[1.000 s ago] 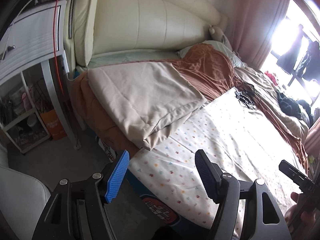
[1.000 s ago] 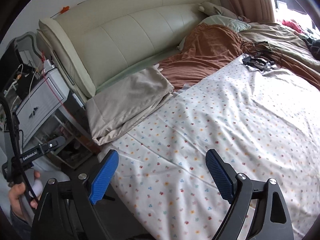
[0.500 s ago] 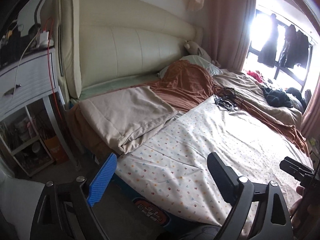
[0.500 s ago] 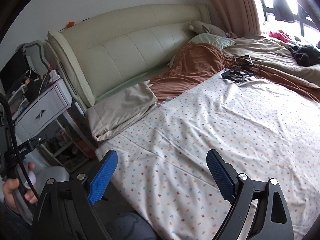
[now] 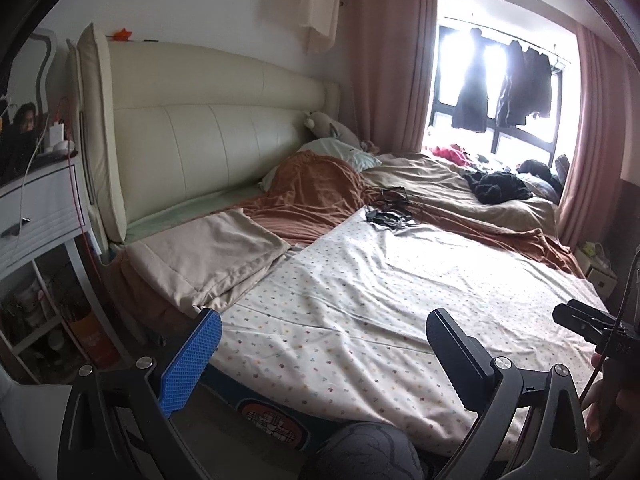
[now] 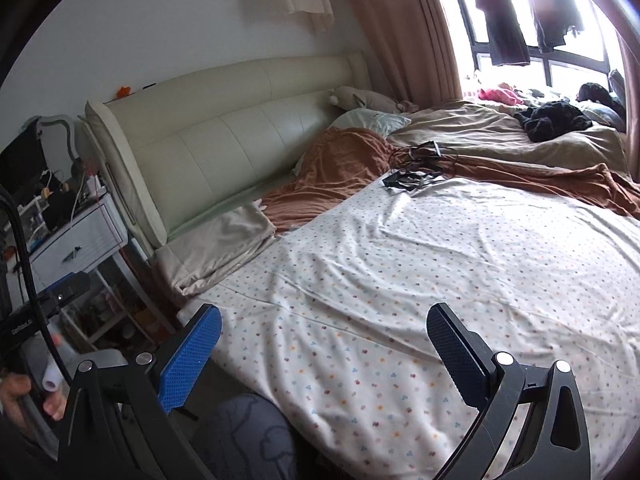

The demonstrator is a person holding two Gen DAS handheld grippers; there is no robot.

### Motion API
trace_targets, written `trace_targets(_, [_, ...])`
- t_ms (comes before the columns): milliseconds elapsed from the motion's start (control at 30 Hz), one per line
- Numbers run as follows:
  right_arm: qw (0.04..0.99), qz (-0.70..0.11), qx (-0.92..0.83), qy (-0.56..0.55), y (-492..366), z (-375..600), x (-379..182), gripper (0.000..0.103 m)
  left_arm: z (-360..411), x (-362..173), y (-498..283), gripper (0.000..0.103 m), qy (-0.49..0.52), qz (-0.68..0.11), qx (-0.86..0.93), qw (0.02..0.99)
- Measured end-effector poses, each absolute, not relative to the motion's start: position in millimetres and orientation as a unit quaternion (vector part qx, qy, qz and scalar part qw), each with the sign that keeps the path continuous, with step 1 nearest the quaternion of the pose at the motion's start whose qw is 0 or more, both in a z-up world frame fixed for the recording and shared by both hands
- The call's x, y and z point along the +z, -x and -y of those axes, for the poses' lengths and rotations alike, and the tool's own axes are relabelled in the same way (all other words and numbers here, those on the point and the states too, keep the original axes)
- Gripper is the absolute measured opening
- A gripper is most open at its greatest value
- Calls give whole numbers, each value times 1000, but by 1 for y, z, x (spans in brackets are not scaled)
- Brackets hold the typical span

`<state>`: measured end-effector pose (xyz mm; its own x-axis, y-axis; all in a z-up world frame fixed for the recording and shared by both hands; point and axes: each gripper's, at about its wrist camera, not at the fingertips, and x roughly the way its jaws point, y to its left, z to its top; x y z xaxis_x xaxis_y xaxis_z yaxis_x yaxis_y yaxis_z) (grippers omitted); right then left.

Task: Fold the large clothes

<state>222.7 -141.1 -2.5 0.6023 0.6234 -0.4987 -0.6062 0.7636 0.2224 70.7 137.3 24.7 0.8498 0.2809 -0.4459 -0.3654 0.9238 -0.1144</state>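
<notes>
Two tongs hang over the near edge of the bed, both spread wide with nothing between their pads. The left tongs (image 5: 320,354) have just been opening, and so have the right tongs (image 6: 324,354); neither touches any cloth.

Spread flat across the bed below them lies the dotted sheet (image 5: 384,288), a large cream cloth printed with small coloured specks, its near hem draped over the mattress edge and a long crease running across it. At its far corner sits a tangle of black cables (image 5: 390,210). Beside the sheet, toward the headboard (image 5: 208,128), a folded beige blanket (image 5: 212,256) rests partly on a rust-brown cover (image 5: 316,196), which runs on along the far side of the sheet. Beyond that is a tan duvet (image 5: 448,176) with a heap of dark clothing (image 5: 498,186) on it, near the bright window (image 5: 500,92) where dark garments hang.

A white nightstand (image 6: 80,244) stands left of the headboard. In the right wrist view, a hand (image 6: 24,396) grips the handle of the other device at the left edge; a grey-clad knee (image 6: 244,436) shows at the bottom between the fingers.
</notes>
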Motion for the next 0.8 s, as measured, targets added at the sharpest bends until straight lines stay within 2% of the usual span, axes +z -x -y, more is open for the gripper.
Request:
trace_targets(367, [916, -267, 299, -29, -160, 197, -8, 103, -100, 22, -24, 102, 82, -201, 130, 967])
trace_targets(800, [921, -264, 285, -32, -125, 214, -13, 103, -90, 16, 0, 102, 86, -193, 113, 971])
